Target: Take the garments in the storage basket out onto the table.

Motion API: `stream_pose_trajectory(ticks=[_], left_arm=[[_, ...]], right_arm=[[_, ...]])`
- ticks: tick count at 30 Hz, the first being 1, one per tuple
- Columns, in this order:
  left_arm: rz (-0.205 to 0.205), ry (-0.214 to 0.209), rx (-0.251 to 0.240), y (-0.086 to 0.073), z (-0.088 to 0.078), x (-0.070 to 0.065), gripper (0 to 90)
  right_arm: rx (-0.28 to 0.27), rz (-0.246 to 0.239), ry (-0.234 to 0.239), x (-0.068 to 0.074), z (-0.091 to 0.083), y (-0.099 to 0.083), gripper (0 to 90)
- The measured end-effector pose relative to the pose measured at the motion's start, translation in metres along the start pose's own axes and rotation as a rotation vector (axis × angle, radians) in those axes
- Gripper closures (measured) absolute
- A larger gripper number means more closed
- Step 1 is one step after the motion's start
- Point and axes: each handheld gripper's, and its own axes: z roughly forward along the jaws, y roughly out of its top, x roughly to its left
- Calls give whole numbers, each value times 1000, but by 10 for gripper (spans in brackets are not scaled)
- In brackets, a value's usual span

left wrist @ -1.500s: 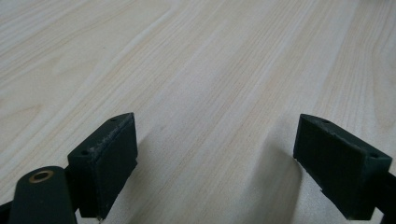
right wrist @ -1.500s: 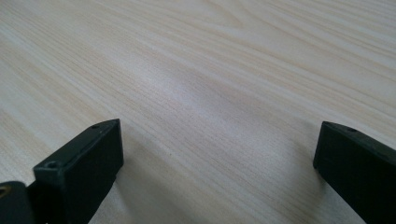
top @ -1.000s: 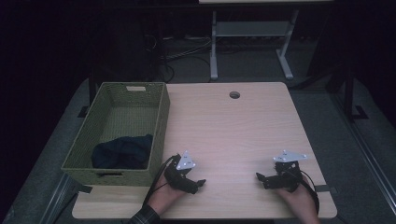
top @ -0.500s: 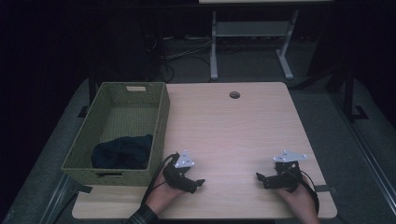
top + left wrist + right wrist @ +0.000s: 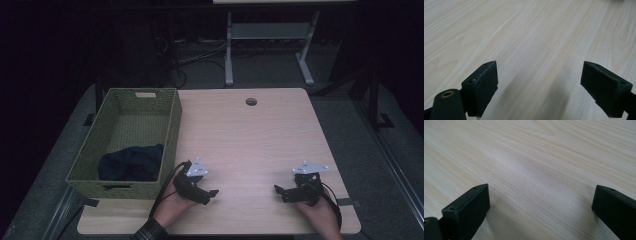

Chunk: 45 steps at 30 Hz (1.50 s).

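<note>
Table (image 5: 260,135): pale blond wood with fine, long grain lines; a small dark round hole near the far edge.
Basket (image 5: 172,125): olive green, tight woven texture, a pale label on the far rim.
Cloth (image 5: 131,162): dark navy, almost black, plain.
Left gripper (image 5: 212,194): black body, light grey three-cornered plate on top.
Right gripper (image 5: 278,190): black body, light grey plate on top.
Sleeve (image 5: 149,232): dark plaid check.
Floor (image 5: 350,115): dull grey.
Stand (image 5: 265,35): light grey metal.

My table (image 5: 260,140) is pale wood with a round hole (image 5: 251,102). A green woven basket (image 5: 172,130) stands along its left edge.
</note>
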Motion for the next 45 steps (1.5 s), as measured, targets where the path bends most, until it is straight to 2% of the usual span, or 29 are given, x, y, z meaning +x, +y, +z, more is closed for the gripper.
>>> stream_pose_trajectory(ticks=[22, 26, 32, 45], left_arm=[[12, -13, 4, 13, -13, 2, 139], [4, -15, -4, 14, -16, 3, 139], [12, -10, -1, 17, -19, 1, 138], [10, 6, -28, 26, -31, 2, 138]], right_arm=[[0, -1, 0, 0, 0, 0, 13], [0, -1, 0, 0, 0, 0, 13], [0, 0, 0, 0, 0, 0, 13], [0, -1, 0, 0, 0, 0, 13]])
